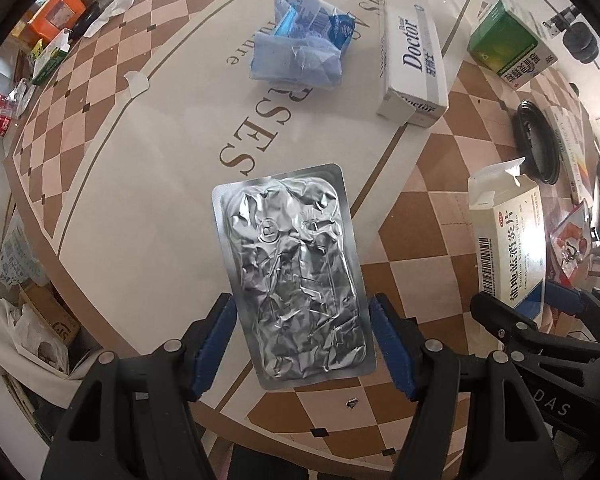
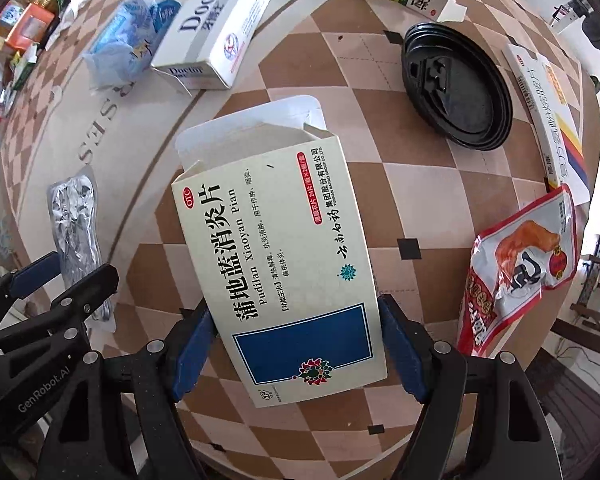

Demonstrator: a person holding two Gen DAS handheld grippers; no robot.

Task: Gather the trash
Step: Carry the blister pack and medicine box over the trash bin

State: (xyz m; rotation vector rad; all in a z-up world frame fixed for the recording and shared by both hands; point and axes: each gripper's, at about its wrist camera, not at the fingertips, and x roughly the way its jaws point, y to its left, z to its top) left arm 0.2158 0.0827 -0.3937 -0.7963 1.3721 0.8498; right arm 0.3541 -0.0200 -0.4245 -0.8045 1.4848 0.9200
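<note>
Blue-padded fingers of the left gripper stand apart on either side of a crumpled foil blister pack, close to its long edges; whether they press it I cannot tell. It sits over the table — cream with a brown diamond border and large printed letters. Ahead of the fingers lie a blue plastic wrapper and a white "Doctor" carton; to their right, the other gripper and an opened medicine box. Left of the table's edge, boxes and bags crowd the floor.

Right view: the right gripper has its fingers against both sides of that medicine box, its far flap open. Beyond lies a black tray; to the right, a red snack packet. Left of the fingers, the foil pack shows between the left gripper's fingers.
</note>
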